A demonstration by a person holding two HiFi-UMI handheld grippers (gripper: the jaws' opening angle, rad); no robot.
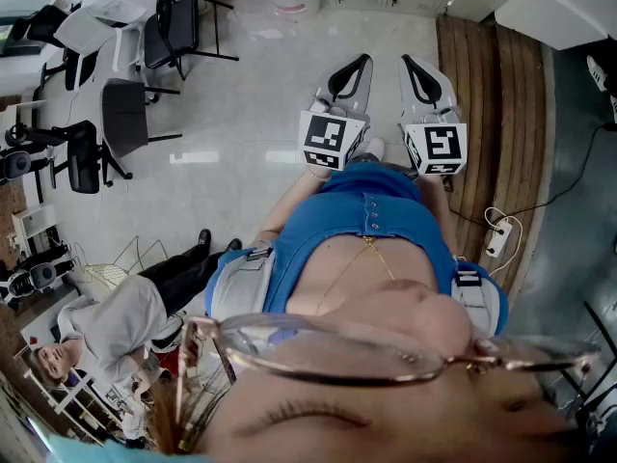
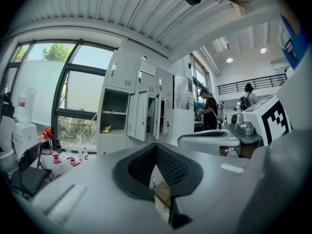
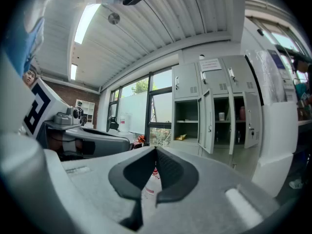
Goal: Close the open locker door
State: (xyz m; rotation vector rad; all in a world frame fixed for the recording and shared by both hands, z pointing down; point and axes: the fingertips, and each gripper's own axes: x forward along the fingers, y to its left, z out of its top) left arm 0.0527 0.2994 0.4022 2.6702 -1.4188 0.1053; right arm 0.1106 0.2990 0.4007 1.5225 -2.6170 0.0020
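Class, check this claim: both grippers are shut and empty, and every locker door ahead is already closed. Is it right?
Not every door is closed: the right gripper view shows a locker door standing open. The left gripper and right gripper are indeed shut and empty.

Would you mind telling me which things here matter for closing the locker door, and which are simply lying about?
For the job:
- open locker doors
- lockers
- left gripper and right gripper, both shut and empty

Just lying about:
- office chairs
- power strip
- small bottles by the window
- yellow item on a locker shelf
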